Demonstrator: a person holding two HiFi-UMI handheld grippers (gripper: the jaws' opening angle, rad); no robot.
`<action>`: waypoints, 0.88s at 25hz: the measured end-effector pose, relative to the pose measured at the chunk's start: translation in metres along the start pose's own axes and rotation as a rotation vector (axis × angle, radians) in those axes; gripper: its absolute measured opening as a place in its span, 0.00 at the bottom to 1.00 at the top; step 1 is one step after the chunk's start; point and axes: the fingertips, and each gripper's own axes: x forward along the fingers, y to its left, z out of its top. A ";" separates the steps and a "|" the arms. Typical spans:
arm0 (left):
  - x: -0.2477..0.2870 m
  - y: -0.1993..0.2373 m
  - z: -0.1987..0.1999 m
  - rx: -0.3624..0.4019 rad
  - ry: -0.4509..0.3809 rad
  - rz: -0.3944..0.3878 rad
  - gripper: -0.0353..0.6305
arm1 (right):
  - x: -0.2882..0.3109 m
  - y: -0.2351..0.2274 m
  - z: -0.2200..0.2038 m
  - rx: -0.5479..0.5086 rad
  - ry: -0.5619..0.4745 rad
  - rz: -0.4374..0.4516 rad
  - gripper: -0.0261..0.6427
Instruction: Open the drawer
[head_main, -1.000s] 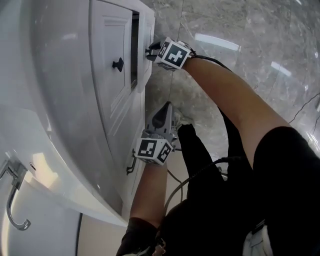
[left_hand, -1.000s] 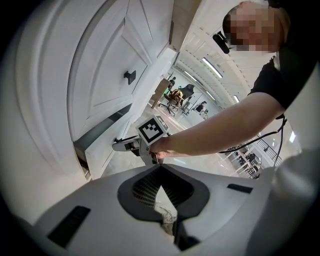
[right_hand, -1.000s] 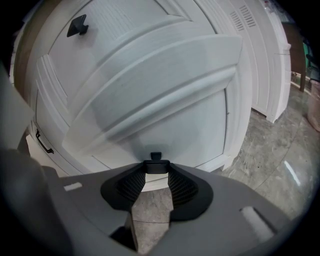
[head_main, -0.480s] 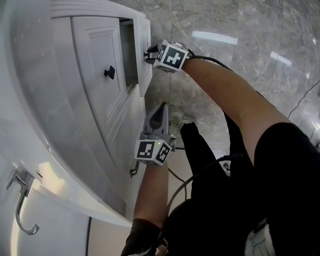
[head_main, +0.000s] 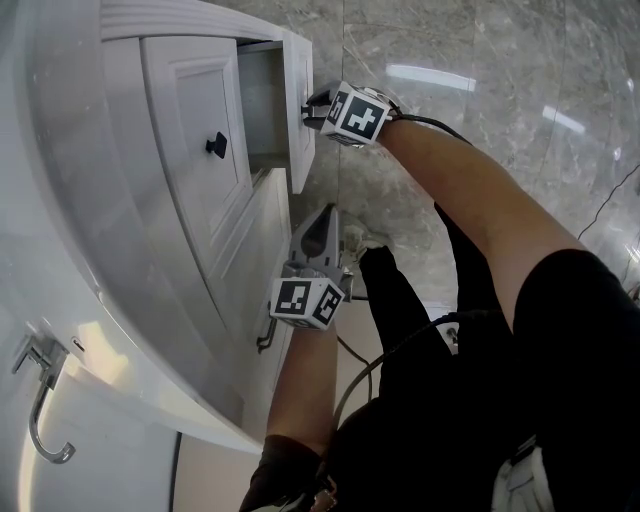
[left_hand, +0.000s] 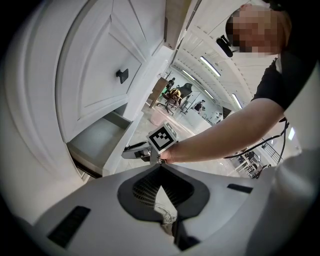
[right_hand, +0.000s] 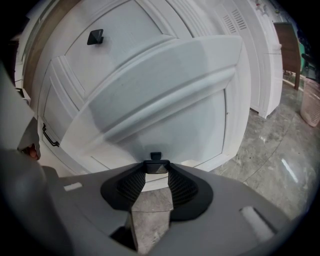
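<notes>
Nearest, at 6 o'clock in the head view, the left gripper hangs with its jaws together on nothing, beside a lower door's bar handle. Farther, at 12 o'clock, the right gripper has its jaws clamped on the small dark knob of the drawer, which stands partly out of the cabinet. The knob is tiny, so a crooked pull could slip the jaws off or bind the drawer; nothing blocks its path over the marble floor.

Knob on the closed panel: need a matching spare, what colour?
Black; the knob shows best in the head view.
</notes>
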 end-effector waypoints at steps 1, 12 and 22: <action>0.000 -0.001 -0.001 0.000 0.001 -0.001 0.05 | -0.001 0.000 -0.002 0.000 0.000 0.000 0.25; 0.001 -0.006 -0.002 0.018 0.011 -0.001 0.05 | -0.012 -0.001 -0.014 0.006 0.003 -0.008 0.25; 0.001 -0.011 -0.004 0.024 0.016 -0.012 0.05 | -0.026 -0.004 -0.028 0.011 0.007 -0.013 0.25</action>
